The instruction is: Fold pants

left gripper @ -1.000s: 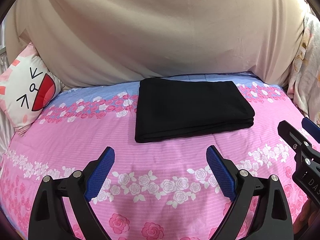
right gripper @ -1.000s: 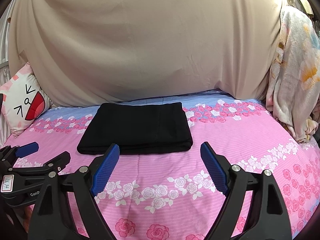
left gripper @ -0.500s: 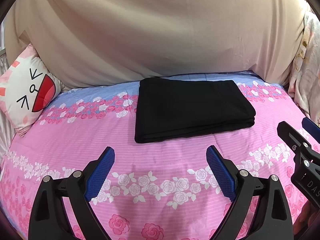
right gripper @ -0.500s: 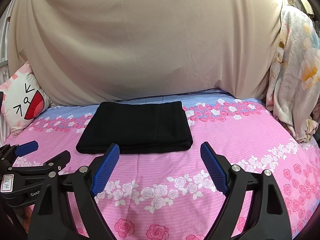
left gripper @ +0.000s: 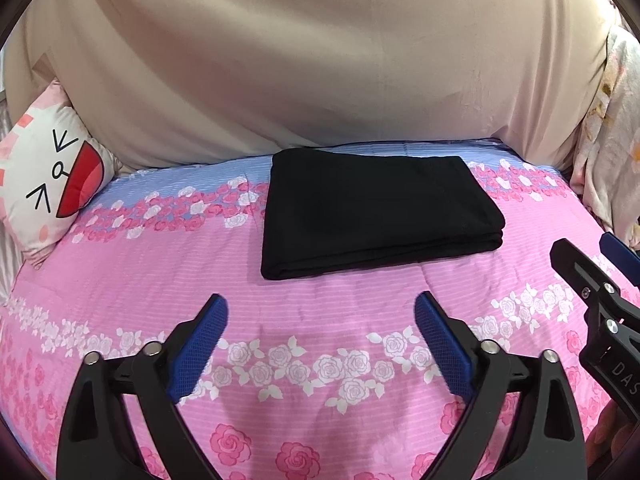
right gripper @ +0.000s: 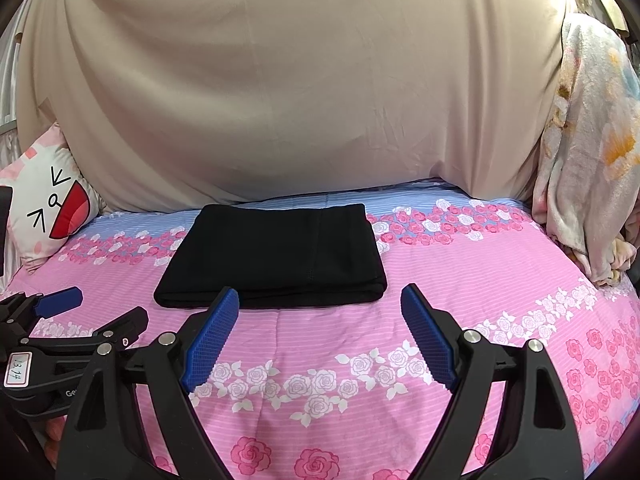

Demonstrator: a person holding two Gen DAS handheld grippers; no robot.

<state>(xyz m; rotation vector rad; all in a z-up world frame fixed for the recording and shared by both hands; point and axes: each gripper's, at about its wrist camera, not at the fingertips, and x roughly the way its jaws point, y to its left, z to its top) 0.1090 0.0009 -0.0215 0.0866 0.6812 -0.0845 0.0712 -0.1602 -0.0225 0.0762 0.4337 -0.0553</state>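
Black pants (left gripper: 376, 208) folded in a flat stack mid-bed on pink bedspread (left gripper: 160, 280). Left gripper (left gripper: 320, 320) and right gripper (right gripper: 320, 304) both wide, empty, short of it. Soft, light, floppy; probably best pinched at near folded edge.

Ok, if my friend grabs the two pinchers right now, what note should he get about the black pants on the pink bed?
Left gripper: open, holding nothing, hovering over the pink flowered bedspread short of the pants.
Right gripper: open, holding nothing, also just short of the pants.
Black pants: folded into a neat flat rectangle, lying in the middle of the bed near the beige cloth at the back. Neither gripper touches them.
Cat-face pillow: at the left edge, clear of the pants.
Done: the folding looks finished.
Left: probably nothing, maybe only drawing both grippers back.
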